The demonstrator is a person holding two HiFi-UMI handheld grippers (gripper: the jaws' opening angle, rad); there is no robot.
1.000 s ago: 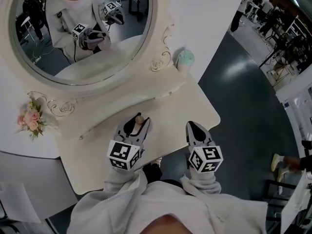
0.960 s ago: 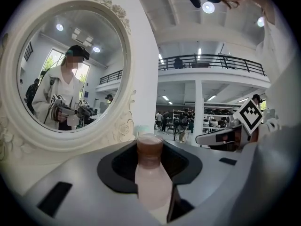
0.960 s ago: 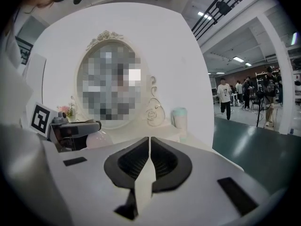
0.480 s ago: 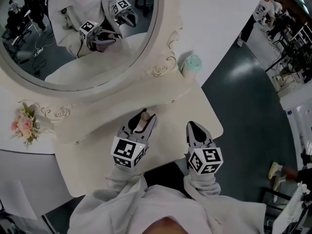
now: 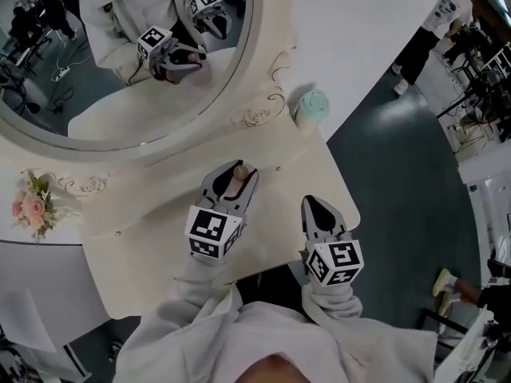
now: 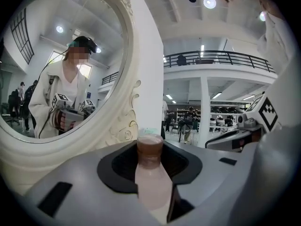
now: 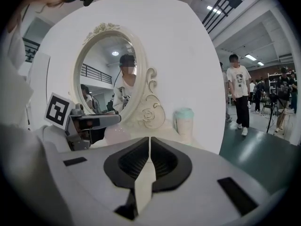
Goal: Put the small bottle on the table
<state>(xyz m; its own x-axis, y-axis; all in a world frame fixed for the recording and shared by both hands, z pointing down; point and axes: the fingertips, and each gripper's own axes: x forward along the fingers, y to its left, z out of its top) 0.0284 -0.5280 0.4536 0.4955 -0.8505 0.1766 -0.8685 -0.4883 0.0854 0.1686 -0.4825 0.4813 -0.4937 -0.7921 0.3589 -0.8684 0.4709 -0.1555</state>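
While the left gripper (image 5: pixel 231 188) is clamped on the small bottle (image 5: pixel 237 177), the bottle sits between its jaws, long axis along them, cap pointing ahead toward the mirror (image 5: pixel 96 110), over the worktop (image 5: pixel 152 238). To its right, the right gripper (image 5: pixel 319 212) hangs empty, jaws together, so the set-down probably falls to the left one.

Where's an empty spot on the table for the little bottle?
Left of the left hand-held gripper holding the small pink bottle, the cream tabletop is bare up to the white oval mirror frame. Right of it, up to the right hand-held gripper, is bare too. It's tighter by the mint-green cup at the back right.
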